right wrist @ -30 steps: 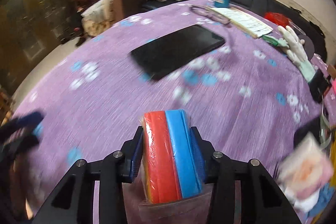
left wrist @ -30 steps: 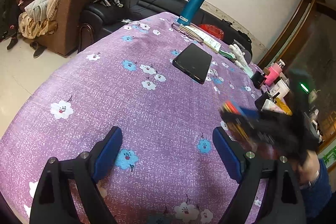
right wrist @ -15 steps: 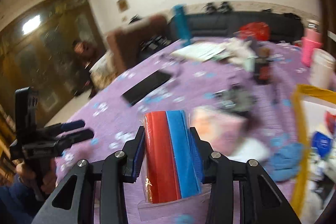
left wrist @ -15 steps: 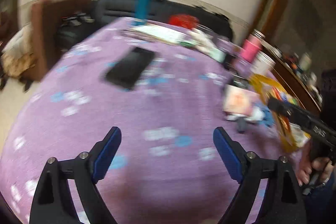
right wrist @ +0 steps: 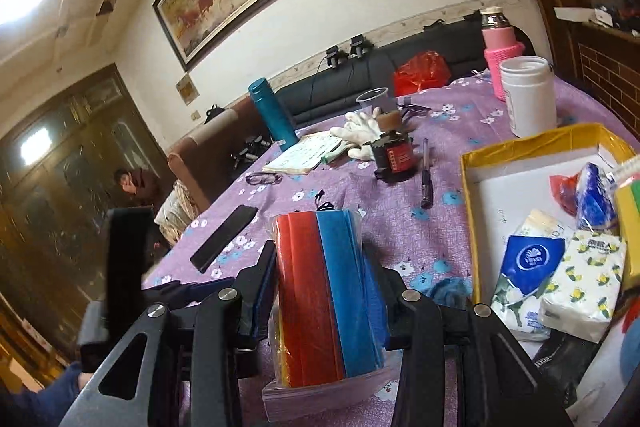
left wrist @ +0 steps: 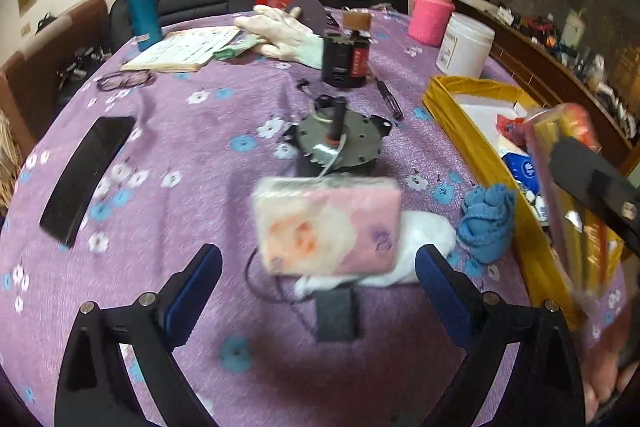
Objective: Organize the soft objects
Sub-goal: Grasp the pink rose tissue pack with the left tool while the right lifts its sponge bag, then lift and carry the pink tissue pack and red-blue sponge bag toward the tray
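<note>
Both views are swinging toward the yellow box at 3 o'clock; right gripper is clamping the soft, compressible sponge pack mid-body; left gripper is gaping, empty.

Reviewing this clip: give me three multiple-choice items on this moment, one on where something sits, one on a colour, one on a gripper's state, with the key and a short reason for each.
1. Where does the pink tissue pack lie?
A. inside the yellow box
B. on the purple tablecloth, ahead of the left gripper
C. on the sofa

2. Which colours show on the front of the sponge pack facing the right wrist camera?
A. red and blue
B. green and white
C. black and pink

3. What is the state of the left gripper?
A. shut on the blue cloth
B. shut on the tissue pack
C. open, holding nothing

Key: B, the pack rests on the purple tablecloth ahead of the open fingers, outside the yellow box. A, a red band and a blue band sit side by side in the right gripper. C, its fingers stand wide apart with only table between them.
</note>
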Action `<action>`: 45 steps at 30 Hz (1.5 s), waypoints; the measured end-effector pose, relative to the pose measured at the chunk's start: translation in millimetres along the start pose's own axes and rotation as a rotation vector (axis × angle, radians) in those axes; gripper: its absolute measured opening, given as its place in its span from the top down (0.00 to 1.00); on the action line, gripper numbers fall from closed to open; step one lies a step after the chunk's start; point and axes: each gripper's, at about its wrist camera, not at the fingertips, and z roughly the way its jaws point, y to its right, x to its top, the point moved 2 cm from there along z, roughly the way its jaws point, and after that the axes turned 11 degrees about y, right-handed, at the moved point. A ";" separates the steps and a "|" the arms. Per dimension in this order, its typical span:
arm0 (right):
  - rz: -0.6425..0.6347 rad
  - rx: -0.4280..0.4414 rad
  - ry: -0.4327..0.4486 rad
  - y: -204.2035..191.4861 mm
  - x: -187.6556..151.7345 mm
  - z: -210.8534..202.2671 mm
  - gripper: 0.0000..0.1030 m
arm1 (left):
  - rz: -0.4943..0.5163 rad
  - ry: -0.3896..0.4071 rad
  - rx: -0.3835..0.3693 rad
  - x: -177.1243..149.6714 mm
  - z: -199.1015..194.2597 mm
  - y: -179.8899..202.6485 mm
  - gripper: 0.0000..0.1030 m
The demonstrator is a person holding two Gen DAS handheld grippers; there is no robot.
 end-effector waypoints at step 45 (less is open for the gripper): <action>-0.500 0.102 -0.494 -91.3 -109.9 50.7 0.59 | -0.070 0.021 0.044 -83.5 -68.5 -88.4 0.28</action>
